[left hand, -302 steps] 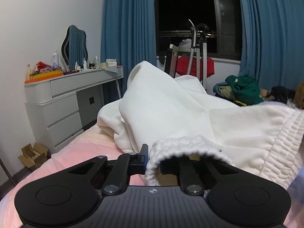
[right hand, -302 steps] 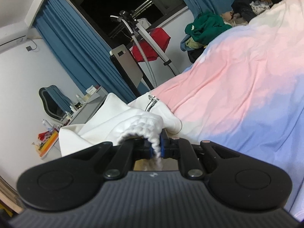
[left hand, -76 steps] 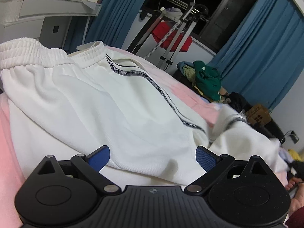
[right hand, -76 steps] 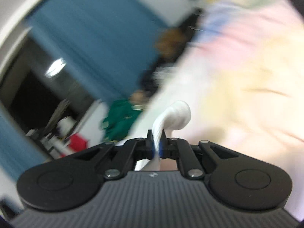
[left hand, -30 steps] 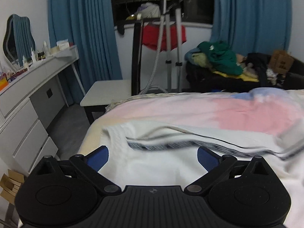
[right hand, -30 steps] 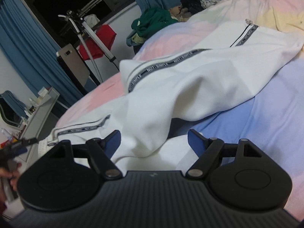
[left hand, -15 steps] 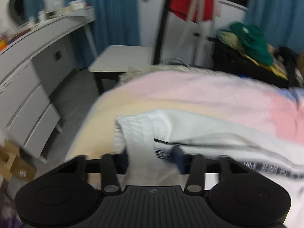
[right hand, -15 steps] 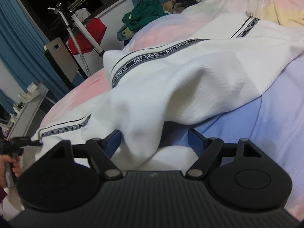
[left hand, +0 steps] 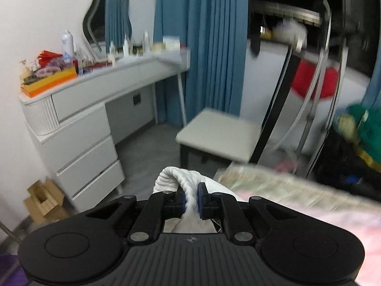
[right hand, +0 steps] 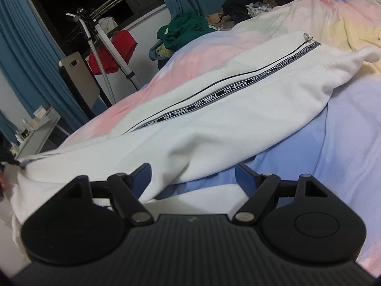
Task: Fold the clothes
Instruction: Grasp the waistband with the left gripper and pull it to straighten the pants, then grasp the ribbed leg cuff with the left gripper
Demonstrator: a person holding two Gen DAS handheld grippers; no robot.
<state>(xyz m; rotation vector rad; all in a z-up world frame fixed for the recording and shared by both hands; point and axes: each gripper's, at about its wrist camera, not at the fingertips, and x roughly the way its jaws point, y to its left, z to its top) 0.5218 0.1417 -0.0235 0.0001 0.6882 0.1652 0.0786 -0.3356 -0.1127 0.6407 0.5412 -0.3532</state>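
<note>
White knit trousers with a black lettered side stripe [right hand: 214, 116] lay lengthwise across the pastel bedspread [right hand: 345, 143], away from the spread right gripper [right hand: 193, 175]; the left gripper [left hand: 191, 199] pinched their ribbed waistband [left hand: 181, 178].

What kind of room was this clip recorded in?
Almost certainly a home bedroom: a bed with white trousers spread on it, a dressing table with a mirror, and blue curtains.
</note>
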